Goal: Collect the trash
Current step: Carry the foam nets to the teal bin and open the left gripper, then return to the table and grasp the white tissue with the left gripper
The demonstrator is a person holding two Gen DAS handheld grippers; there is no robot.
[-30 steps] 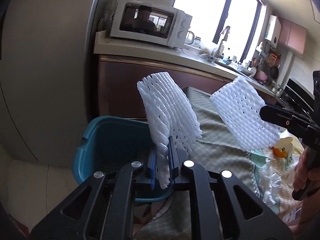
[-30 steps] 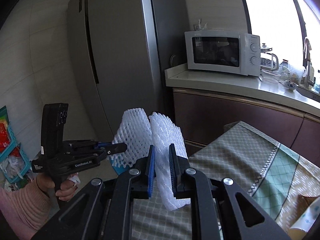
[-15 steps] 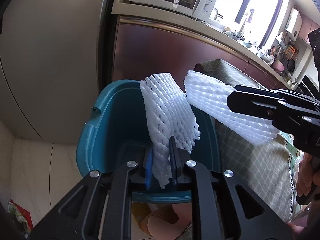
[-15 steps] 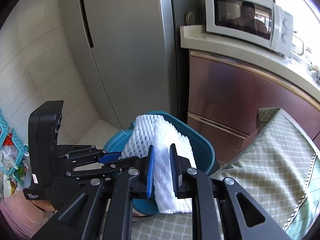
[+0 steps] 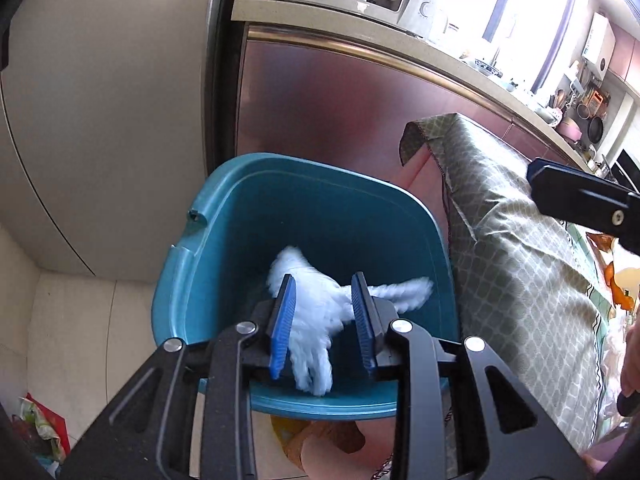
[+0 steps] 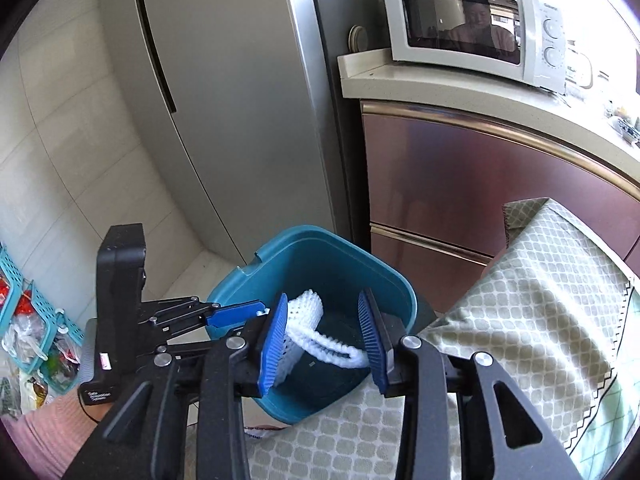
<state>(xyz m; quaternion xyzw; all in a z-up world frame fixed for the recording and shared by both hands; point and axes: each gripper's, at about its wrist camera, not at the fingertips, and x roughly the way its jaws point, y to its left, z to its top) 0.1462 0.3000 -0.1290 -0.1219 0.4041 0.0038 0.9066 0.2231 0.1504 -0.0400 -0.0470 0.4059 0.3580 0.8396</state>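
A teal bin stands on the floor beside the table. Two white foam fruit nets are dropping into it. One net, blurred, falls between the spreading blue pads of my left gripper, which is opening above the bin's near rim. In the right wrist view my right gripper is also opening over the bin. A net hangs loose against its left pad and trails down inside. The left gripper reaches in from the left. One of the right gripper's fingers shows at the right edge.
A steel fridge and brown cabinets stand behind the bin. A microwave sits on the counter. The table's green patterned cloth lies right of the bin, with orange peel on it. Teal baskets stand at far left.
Both grippers came down over the bin and their jaws spread. The two foam nets, held upright a moment ago, slipped free and are falling into the bin.
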